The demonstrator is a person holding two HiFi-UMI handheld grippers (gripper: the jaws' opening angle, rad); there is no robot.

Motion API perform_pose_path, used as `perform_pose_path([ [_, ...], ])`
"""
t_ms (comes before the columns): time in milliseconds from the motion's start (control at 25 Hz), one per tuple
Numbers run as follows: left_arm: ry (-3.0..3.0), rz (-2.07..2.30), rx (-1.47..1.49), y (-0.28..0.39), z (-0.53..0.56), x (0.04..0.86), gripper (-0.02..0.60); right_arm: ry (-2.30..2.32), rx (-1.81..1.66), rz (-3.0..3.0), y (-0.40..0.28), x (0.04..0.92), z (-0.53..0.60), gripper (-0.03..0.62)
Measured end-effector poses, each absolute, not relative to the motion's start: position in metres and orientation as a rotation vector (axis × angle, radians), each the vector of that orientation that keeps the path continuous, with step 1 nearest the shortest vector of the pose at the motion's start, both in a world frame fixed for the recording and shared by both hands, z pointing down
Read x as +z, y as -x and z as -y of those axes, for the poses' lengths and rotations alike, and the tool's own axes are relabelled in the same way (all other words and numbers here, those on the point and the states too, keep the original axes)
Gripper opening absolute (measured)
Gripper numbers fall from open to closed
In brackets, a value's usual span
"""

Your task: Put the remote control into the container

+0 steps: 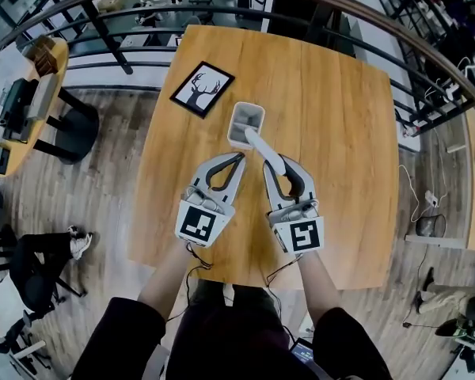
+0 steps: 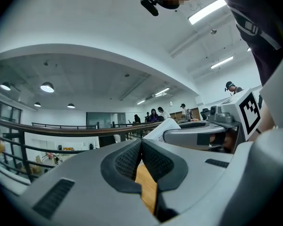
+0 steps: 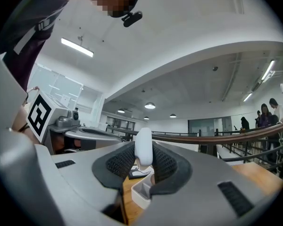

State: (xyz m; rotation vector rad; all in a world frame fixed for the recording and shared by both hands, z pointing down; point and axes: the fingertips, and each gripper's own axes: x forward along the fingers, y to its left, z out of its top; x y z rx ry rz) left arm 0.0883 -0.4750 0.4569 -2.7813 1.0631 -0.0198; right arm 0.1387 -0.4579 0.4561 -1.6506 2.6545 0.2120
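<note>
My right gripper (image 1: 271, 168) is shut on a white remote control (image 1: 263, 149), which sticks out from the jaws toward a white rectangular container (image 1: 245, 125) on the wooden table (image 1: 340, 133). The remote's far end hangs over the container's near right rim. In the right gripper view the remote (image 3: 143, 147) stands pinched between the two dark pads, with the container (image 3: 142, 192) below it. My left gripper (image 1: 229, 165) hovers just left of the right one, tips shut with nothing between them; in the left gripper view its pads (image 2: 142, 158) meet over the table.
A black-framed deer picture (image 1: 202, 89) lies on the table at the far left of the container. A metal railing (image 1: 317, 6) curves behind the table. Another round table (image 1: 32, 93) and a seated person (image 1: 32, 260) are at the left.
</note>
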Motion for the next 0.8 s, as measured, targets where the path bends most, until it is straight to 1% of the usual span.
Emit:
perform_pose_path([
  [120,2.811,-1.092,-0.028,-0.088,0.489,0.471,0.012,1.652,0.192,-2.700,-0.138,0.475,0.468,0.110],
  [280,2.802,-1.108,-0.042,-0.087,0.502,0.476,0.012,1.612,0.174,-2.721,-0.136,0.478,0.481,0.110],
  [800,2.830,-1.212,-0.086,-0.071,0.521,0.506,0.012,1.507,0.053,-3.071,-0.126,0.566,0.553,0.110],
])
